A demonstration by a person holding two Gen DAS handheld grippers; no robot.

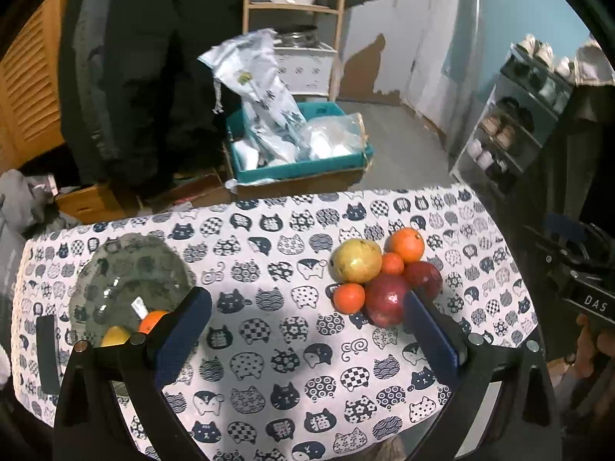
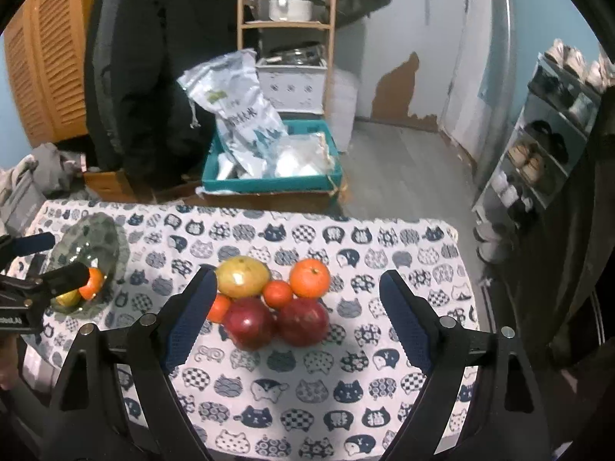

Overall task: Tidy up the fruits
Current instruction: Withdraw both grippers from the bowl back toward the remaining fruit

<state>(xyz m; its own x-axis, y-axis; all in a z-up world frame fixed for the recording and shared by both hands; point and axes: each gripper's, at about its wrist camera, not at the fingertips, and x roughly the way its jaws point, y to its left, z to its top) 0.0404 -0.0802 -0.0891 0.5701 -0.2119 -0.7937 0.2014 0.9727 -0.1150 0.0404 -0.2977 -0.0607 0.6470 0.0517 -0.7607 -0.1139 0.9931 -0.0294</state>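
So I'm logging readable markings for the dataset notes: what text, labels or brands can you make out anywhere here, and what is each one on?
"DAS" – white letters on the right gripper body, seen from the left wrist.
Letters ending in "LAI" – on the left gripper body, cut off by the frame edge.
Printed characters and a green logo on the white bag in the teal crate: too blurred to read.
The cat tablecloth has a few character-like marks, too small to read.

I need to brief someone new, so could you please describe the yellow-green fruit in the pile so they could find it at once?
On the cat-print tablecloth, away from the glass bowl, lies a cluster of fruit. At its far left sits the yellow-green fruit, touching a small orange. It is the only pale, yellowish piece there; its neighbours are oranges and dark red fruits.
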